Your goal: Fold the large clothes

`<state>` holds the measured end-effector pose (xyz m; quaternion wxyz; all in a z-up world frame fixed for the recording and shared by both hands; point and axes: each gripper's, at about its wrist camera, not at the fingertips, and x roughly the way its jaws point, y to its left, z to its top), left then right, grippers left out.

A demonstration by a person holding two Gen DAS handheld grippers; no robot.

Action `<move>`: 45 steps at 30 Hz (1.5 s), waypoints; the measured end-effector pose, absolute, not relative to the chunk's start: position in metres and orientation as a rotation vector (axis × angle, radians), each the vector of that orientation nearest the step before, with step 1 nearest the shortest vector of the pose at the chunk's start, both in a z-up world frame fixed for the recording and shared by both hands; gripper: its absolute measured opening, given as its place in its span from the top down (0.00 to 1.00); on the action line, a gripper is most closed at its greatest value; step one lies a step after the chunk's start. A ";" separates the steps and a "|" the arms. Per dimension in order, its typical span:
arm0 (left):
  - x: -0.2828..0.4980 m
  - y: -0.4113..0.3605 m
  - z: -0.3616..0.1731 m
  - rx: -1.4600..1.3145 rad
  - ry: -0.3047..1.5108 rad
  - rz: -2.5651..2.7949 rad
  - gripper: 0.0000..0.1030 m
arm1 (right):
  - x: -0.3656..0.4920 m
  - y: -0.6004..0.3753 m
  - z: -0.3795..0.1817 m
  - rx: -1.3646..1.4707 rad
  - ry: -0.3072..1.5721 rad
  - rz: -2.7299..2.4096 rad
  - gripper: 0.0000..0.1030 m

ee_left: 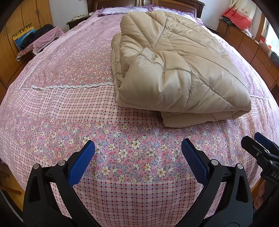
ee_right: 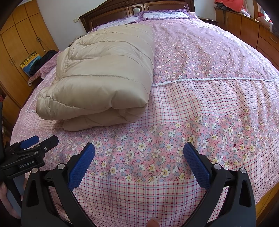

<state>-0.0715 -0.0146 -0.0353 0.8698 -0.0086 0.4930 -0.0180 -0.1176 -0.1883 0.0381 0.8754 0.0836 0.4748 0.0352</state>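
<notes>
A beige quilted padded garment (ee_left: 176, 64) lies folded into a thick bundle on the bed, ahead and to the right in the left wrist view. It also shows in the right wrist view (ee_right: 106, 75), ahead and to the left. My left gripper (ee_left: 137, 148) is open and empty, held over the floral bedspread near the foot of the bed, apart from the bundle. My right gripper (ee_right: 138, 150) is open and empty, beside the left one. The right gripper shows at the right edge of the left wrist view (ee_left: 256, 141), and the left gripper at the left of the right wrist view (ee_right: 41, 139).
The bed (ee_left: 73, 108) has a pink floral and checked cover. A dark wooden headboard (ee_right: 136, 10) and pillows (ee_right: 162, 14) stand at the far end. Wooden wardrobes (ee_right: 15, 45) line the left side. A low wooden cabinet (ee_left: 247, 45) with clothes runs along the right.
</notes>
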 end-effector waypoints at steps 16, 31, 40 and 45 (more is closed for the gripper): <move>-0.074 -0.016 -0.034 -0.017 1.032 -0.040 0.04 | -0.119 -0.188 0.039 0.175 0.990 0.073 0.05; -0.074 -0.016 -0.033 -0.017 1.028 -0.044 0.04 | -0.119 -0.188 0.040 0.173 0.987 0.073 0.05; -0.071 -0.016 -0.035 -0.022 1.050 -0.054 0.04 | -0.120 -0.188 0.042 0.171 0.988 0.071 0.05; -0.067 -0.001 -0.035 -0.032 1.063 -0.056 0.04 | -0.115 -0.189 0.042 0.151 1.000 0.065 0.05</move>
